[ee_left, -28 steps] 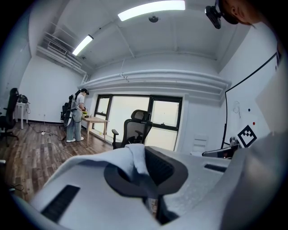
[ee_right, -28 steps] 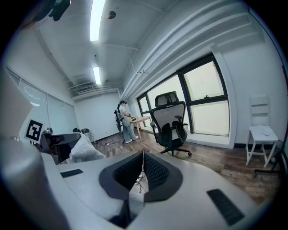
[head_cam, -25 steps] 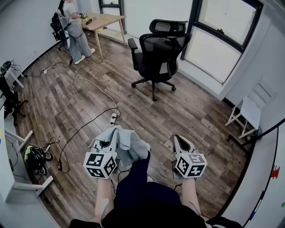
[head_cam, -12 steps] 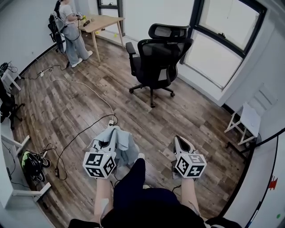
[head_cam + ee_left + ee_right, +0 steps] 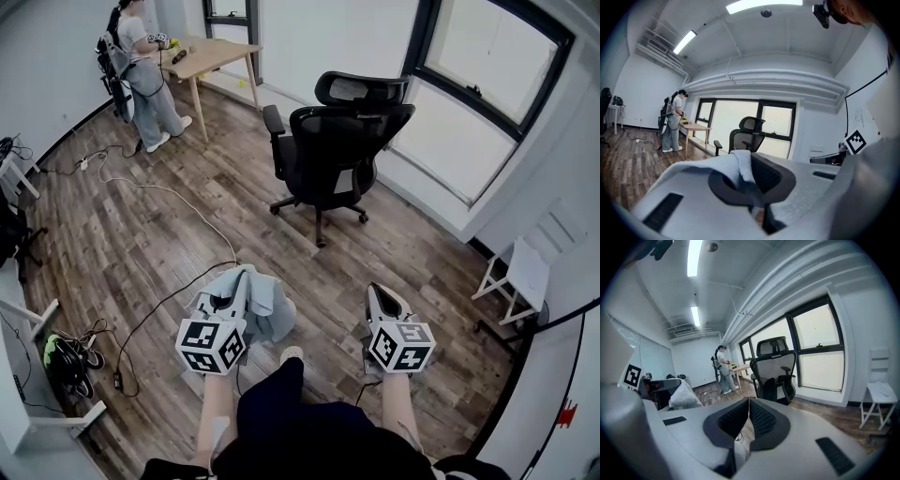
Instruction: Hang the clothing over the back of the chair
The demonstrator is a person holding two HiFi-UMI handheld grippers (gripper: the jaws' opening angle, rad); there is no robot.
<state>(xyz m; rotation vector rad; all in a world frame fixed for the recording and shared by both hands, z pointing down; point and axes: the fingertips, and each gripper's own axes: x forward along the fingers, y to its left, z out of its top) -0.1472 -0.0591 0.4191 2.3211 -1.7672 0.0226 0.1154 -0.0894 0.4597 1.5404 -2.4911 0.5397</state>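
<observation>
A light blue-grey piece of clothing (image 5: pixel 262 305) hangs bunched from my left gripper (image 5: pixel 242 277), whose jaws are shut on a fold of it (image 5: pixel 740 168). My right gripper (image 5: pixel 372 292) is shut with nothing between its pads (image 5: pixel 749 416). The black mesh office chair (image 5: pixel 336 145) with a headrest stands ahead on the wood floor, its back turned toward the window. It also shows straight ahead of both grippers (image 5: pixel 745 137) (image 5: pixel 774 369). Both grippers are well short of the chair.
A person (image 5: pixel 141 75) stands at a wooden table (image 5: pixel 208 54) at the far left. A white cable with a power strip (image 5: pixel 178 202) runs across the floor. A white folding stool (image 5: pixel 520 272) stands by the right wall. Gear (image 5: pixel 64 361) lies at the lower left.
Both grippers have travelled forward toward the chair, which sits nearer in the head view. The clothing stays in the left gripper. Both pairs of jaws stay shut.
</observation>
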